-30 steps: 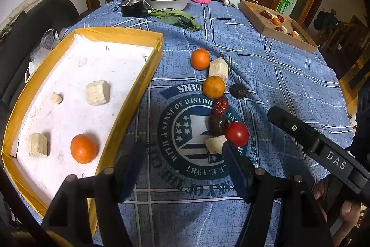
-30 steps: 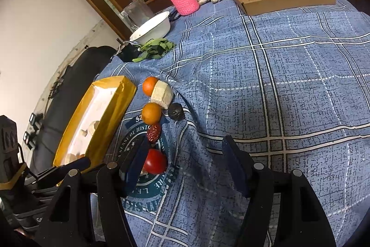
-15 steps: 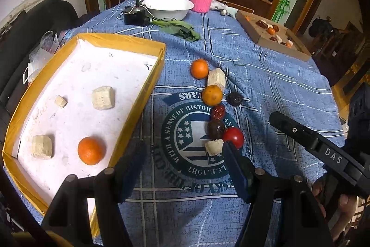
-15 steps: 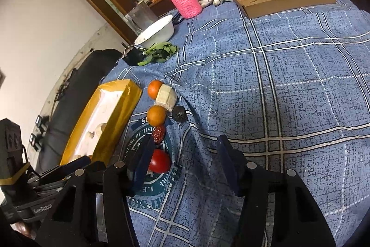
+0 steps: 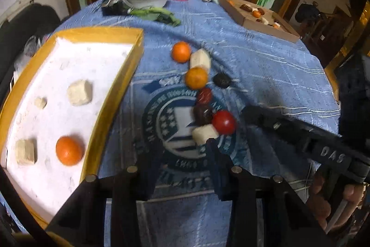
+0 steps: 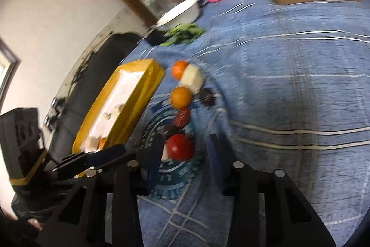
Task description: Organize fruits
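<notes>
The right gripper (image 6: 185,154) hung with its jaws spread wide, the red tomato (image 6: 180,147) sitting on the blue tablecloth (image 6: 289,89) right between the fingertips but not pinched. The left gripper (image 5: 182,154) was released too, empty, the pale fruit chunk (image 5: 204,134) just off its right finger at one o'clock. At nine o'clock in the left view, the yellow tray (image 5: 111,103) held an orange (image 5: 69,150) and pale chunks.

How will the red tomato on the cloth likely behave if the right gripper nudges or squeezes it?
The red tomato looks round and glossy, so it probably rolls when nudged and may slip between the pads. It is likely soft, so the open right gripper should close gently.
</notes>
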Demonstrator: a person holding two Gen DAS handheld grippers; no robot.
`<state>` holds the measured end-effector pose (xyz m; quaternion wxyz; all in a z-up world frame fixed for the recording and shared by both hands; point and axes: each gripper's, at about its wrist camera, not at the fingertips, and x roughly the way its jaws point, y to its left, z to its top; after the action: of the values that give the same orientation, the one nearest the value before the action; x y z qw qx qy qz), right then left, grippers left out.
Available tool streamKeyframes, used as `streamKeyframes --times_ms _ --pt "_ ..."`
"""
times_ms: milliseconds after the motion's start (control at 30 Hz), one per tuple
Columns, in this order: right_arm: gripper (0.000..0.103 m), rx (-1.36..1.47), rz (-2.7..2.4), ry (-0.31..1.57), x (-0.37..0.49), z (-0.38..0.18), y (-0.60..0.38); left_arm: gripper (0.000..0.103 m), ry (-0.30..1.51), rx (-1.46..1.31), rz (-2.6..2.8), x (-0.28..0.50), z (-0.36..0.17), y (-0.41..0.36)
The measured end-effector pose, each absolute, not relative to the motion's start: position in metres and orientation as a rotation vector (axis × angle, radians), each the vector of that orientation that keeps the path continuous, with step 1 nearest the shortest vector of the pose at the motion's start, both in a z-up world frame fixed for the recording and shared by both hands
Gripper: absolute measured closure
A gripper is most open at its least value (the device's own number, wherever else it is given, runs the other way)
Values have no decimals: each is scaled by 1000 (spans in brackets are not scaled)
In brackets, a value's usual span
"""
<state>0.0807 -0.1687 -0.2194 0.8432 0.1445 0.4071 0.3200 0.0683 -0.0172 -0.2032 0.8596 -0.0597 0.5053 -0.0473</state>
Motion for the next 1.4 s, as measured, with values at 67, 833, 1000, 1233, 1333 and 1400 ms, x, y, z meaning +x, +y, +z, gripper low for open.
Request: streamKeyframes --times_ms 67,833,1000,1233,1333,1400 --pt "71 295 707 829 77 -214 -165 62 1060 -147 -86 66 -204 -9" --pt "82 299 659 897 87 -229 -163 62 1115 -156 -195 88 -218 -37" --pt "80 325 659 904 90 -231 -165 75 1115 -157 -170 99 -225 -44" --pt "70 257 640 905 91 -232 -148 76 1098 -213 -184 86 -218 -20" --pt "74 203 606 916 90 -238 -141 76 1084 -249 -174 78 -213 -8" --pt "75 182 597 899 87 -238 -139 77 1074 -270 -170 73 -209 1"
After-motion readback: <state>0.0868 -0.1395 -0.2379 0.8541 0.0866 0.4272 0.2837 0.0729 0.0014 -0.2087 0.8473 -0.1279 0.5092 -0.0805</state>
